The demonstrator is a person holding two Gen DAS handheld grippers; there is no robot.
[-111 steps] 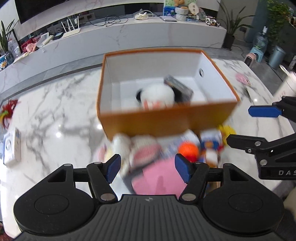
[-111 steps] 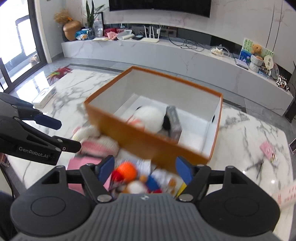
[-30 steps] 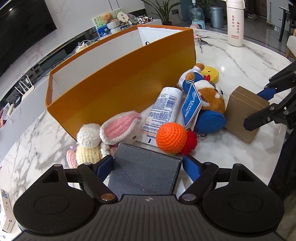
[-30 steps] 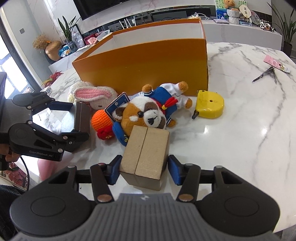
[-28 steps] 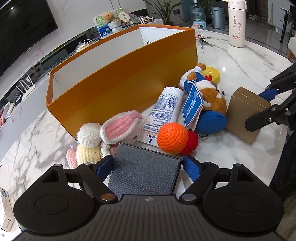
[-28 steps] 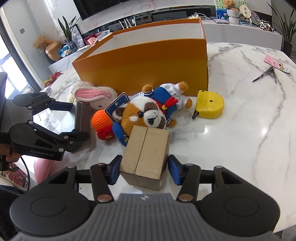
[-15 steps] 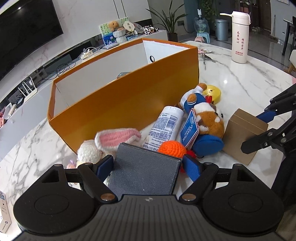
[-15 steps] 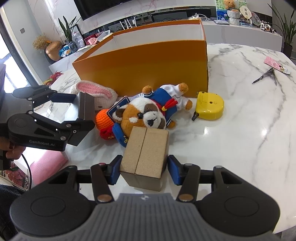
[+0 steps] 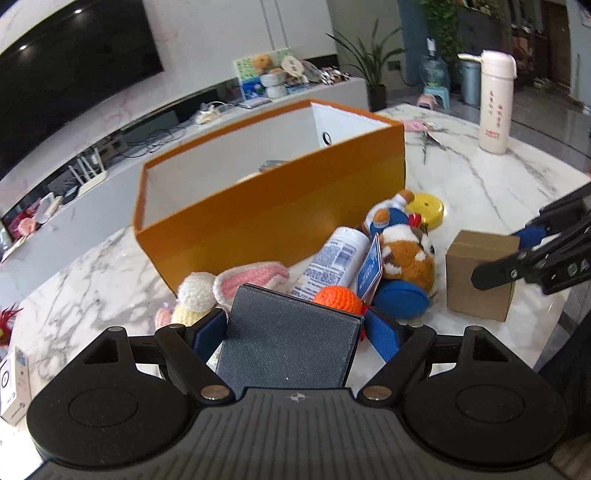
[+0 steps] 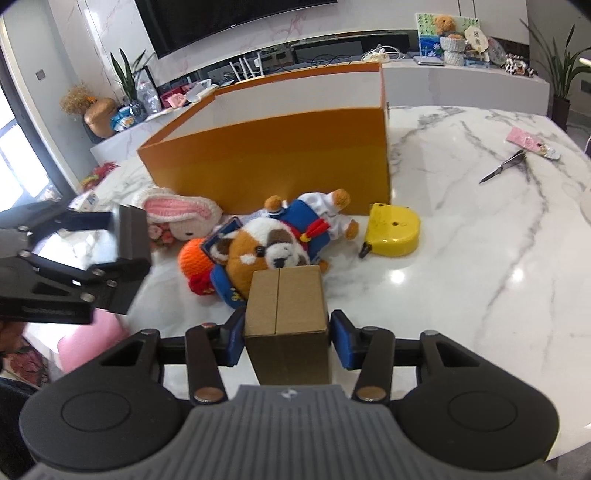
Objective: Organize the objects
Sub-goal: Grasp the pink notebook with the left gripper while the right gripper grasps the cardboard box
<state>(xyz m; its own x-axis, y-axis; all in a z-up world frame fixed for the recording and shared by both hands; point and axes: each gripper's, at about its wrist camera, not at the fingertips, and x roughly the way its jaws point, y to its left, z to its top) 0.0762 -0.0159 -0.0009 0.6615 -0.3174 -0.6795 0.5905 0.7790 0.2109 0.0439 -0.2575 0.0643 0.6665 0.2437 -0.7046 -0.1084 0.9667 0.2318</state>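
My left gripper (image 9: 295, 328) clamps the dark grey case (image 9: 286, 350); the orange box (image 9: 273, 218) opens at twelve o'clock, its long side across my path. My right gripper (image 10: 287, 338) has just been closing around the cardboard box (image 10: 286, 317); I cannot tell if the pads bite.

place: home living room | cues: wall TV (image 10: 229, 22) above long console (image 10: 461, 85); router (image 10: 249, 68), potted plants (image 10: 125, 74) on console

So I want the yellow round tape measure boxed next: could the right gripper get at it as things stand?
Probably not yet: the right gripper is closed on the brown cardboard box. The yellow tape measure itself lies uncovered on the marble table, beside the plush dog.
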